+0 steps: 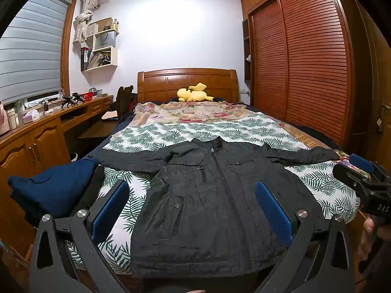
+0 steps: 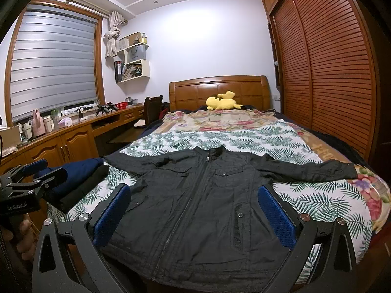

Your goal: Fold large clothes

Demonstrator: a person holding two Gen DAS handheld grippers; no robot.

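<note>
The bed (image 1: 256, 127) fills the middle of both views, running from its wooden headboard (image 1: 188, 83) toward the cameras. A leaf-print sheet (image 1: 171, 136) covers its near half, and a floral quilt (image 1: 195, 112) lies beyond that. Along the right wall stands a slatted wardrobe (image 1: 305, 61); along the left runs a wooden desk (image 1: 48, 127) under a window with a lowered blind (image 1: 29, 56).

The jacket (image 1: 207, 207), dark grey and zipped shut, lies flat and front up on the leaf-print sheet at the foot of the bed. Its collar points toward the headboard, its hem reaches the near edge, and both sleeves are spread out sideways; the right one ends near the bed's right side. Just beside the left sleeve, at the bed's left edge, sits a pile of folded clothes (image 1: 51, 190), navy over black.

The left tool (image 1: 193, 210) hangs above the jacket's lower part with its blue-padded fingers spread wide, gripping nothing. The right tool (image 2: 195, 214) hangs likewise over the hem area, fingers wide apart and empty; the left view also shows it from the side at the bed's right corner.

A yellow plush toy (image 1: 194, 92) rests against the headboard. White wall shelves (image 1: 102, 46) hang above the desk.
</note>
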